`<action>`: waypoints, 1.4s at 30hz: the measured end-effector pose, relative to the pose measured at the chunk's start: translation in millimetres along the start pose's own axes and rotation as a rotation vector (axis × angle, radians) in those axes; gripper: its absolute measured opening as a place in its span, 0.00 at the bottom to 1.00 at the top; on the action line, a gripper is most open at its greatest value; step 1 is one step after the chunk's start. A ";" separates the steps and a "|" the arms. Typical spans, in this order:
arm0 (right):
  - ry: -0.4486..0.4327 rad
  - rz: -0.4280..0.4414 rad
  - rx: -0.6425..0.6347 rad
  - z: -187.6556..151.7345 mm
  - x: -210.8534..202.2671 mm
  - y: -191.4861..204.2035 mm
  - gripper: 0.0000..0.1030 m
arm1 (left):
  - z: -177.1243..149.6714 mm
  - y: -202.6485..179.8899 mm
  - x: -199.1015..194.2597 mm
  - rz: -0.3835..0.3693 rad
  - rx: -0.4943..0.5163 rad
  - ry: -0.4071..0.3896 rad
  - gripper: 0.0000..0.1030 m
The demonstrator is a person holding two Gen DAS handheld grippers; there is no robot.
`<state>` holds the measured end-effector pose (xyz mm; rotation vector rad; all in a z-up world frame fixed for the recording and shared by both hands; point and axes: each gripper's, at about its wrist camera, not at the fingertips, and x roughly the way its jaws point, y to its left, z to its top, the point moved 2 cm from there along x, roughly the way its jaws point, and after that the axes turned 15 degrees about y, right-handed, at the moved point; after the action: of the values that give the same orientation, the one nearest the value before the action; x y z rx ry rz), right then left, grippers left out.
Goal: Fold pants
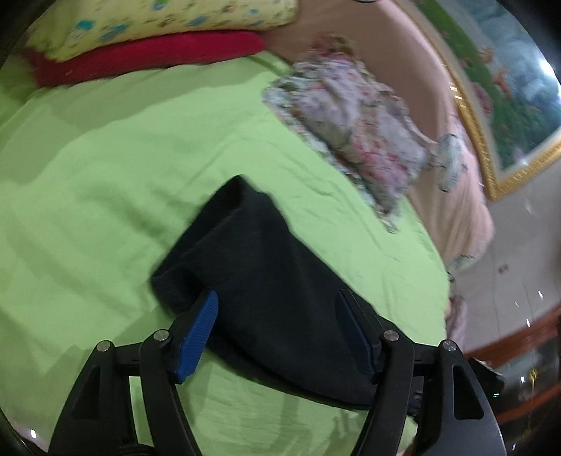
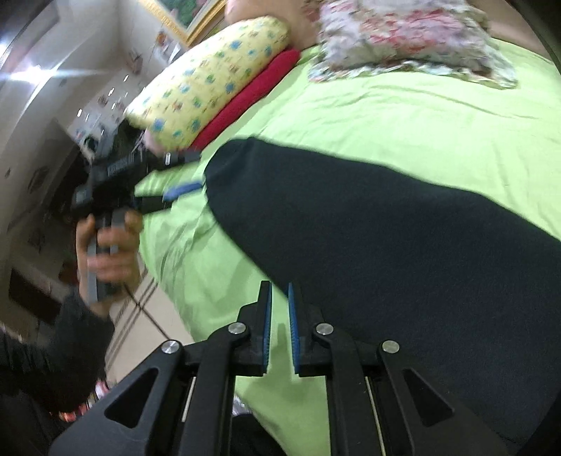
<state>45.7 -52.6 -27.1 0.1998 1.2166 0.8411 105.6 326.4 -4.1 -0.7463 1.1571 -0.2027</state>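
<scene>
Black pants point(image 1: 266, 277) lie folded on a green bed sheet point(image 1: 105, 175); they fill the right half of the right wrist view point(image 2: 403, 252). My left gripper point(image 1: 277, 298) is open, its blue pads above the near part of the pants, holding nothing. It also shows in the right wrist view point(image 2: 182, 173), held in a hand at the bed's left edge. My right gripper point(image 2: 279, 291) has its jaws nearly together with a narrow gap, empty, at the pants' near left edge over the sheet point(image 2: 385, 115).
A yellow patterned pillow point(image 1: 157, 21) lies on a red one point(image 1: 140, 56) at the head of the bed. A floral folded blanket point(image 1: 350, 122) lies by the pink headboard point(image 1: 403, 52). The floor point(image 2: 140, 315) drops off left of the bed.
</scene>
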 end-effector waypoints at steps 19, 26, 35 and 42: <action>0.004 -0.135 0.355 106.9 9.8 -120.2 0.10 | 3.4 15.5 54.1 0.220 -0.166 -0.001 0.70; 0.127 -0.107 0.204 113.3 45.1 -100.8 0.10 | -8.2 13.4 55.1 0.264 -0.062 -0.040 0.58; 0.217 0.065 0.151 112.6 69.9 -86.8 0.12 | -7.7 25.5 46.6 0.212 -0.064 -0.030 0.45; 0.205 -0.089 0.030 101.4 60.5 -50.1 0.00 | -9.2 12.3 46.8 0.198 -0.028 -0.043 0.18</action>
<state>164.0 -17.7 -62.3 0.0843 1.4200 0.7803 114.1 307.8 -48.9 -0.6526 1.1865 -0.0050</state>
